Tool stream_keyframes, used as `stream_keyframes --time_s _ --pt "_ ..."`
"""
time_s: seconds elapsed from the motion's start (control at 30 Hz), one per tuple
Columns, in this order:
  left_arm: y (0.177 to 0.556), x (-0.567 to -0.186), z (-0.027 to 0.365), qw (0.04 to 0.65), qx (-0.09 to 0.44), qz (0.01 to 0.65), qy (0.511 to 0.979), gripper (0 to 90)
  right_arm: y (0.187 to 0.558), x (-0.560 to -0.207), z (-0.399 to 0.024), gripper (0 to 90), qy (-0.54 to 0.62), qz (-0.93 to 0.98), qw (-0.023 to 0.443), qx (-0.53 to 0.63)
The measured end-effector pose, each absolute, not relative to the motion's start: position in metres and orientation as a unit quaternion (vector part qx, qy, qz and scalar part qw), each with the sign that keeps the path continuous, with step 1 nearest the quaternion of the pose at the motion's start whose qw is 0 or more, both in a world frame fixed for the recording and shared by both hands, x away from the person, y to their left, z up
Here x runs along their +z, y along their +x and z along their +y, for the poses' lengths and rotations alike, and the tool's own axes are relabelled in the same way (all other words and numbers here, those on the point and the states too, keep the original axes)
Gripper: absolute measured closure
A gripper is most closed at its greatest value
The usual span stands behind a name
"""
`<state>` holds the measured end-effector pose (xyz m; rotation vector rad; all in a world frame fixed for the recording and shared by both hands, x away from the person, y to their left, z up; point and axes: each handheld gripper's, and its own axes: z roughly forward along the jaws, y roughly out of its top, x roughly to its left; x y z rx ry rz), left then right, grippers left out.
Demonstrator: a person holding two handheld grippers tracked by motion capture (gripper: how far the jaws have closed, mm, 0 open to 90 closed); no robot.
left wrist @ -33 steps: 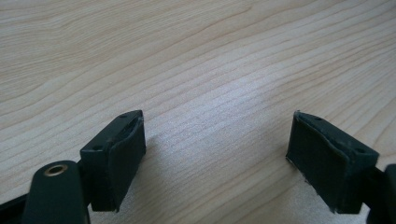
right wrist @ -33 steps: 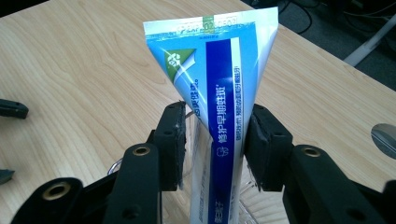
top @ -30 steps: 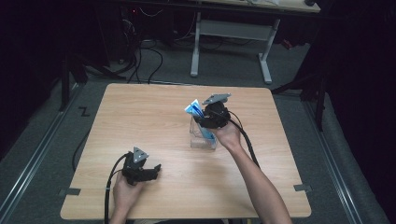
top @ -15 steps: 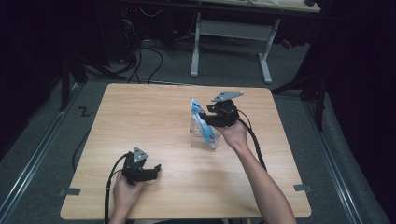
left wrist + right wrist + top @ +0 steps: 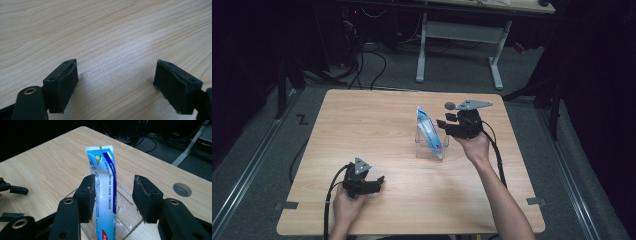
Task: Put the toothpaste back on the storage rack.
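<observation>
A blue and white toothpaste tube [image 5: 427, 127] stands tilted in a clear plastic holder [image 5: 424, 148] near the middle of the wooden table [image 5: 377, 125]. My right gripper [image 5: 443, 121] is open just to the right of the tube, held level by a hand. In the right gripper view the tube [image 5: 105, 170] rises between the spread jaws of the right gripper [image 5: 114, 187], and the holder [image 5: 126, 206] sits below them. At the front left, my left gripper [image 5: 379, 181] rests open on the table. Bare wood lies between the jaws of the left gripper [image 5: 115, 75].
A round grey cable hole [image 5: 451, 105] is set into the tabletop behind the right gripper. A white desk frame [image 5: 462, 35] and floor cables [image 5: 367, 55] lie beyond the far edge. The left gripper's jaws [image 5: 11, 202] appear at the left edge of the right gripper view.
My right gripper brought the tube down into the holder, let go of it and drew back to the right. The left gripper has stayed still.
</observation>
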<state>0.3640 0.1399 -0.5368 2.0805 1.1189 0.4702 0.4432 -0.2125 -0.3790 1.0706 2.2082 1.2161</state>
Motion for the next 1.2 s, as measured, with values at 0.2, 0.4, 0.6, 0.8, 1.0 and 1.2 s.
stream_keyframes --time_s 0.2,0.4,0.6,0.8,1.0,1.2 --pt "0.364 -0.537 0.140 0.358 0.182 0.434 0.806 19.6 0.434 -0.371 -0.224 54.0 0.382 0.783 0.207 0.444" --pt "0.364 -0.537 0.140 0.358 0.182 0.433 0.807 19.6 0.427 -0.369 -0.239 54.7 0.397 0.771 0.205 0.453" --pt "0.364 -0.537 0.140 0.358 0.182 0.433 0.807 19.6 0.422 -0.370 -0.254 54.6 0.414 0.761 0.198 0.459" --pt "0.364 -0.537 0.140 0.357 0.182 0.433 0.807 19.6 0.413 -0.362 -0.262 54.4 0.412 0.755 0.204 0.468" --pt "0.364 -0.537 0.140 0.358 0.182 0.433 0.807 19.6 0.406 -0.358 -0.271 54.4 0.415 0.751 0.207 0.470" --pt "0.364 -0.537 0.140 0.358 0.182 0.434 0.807 19.6 0.402 -0.356 -0.279 54.4 0.421 0.747 0.212 0.469"
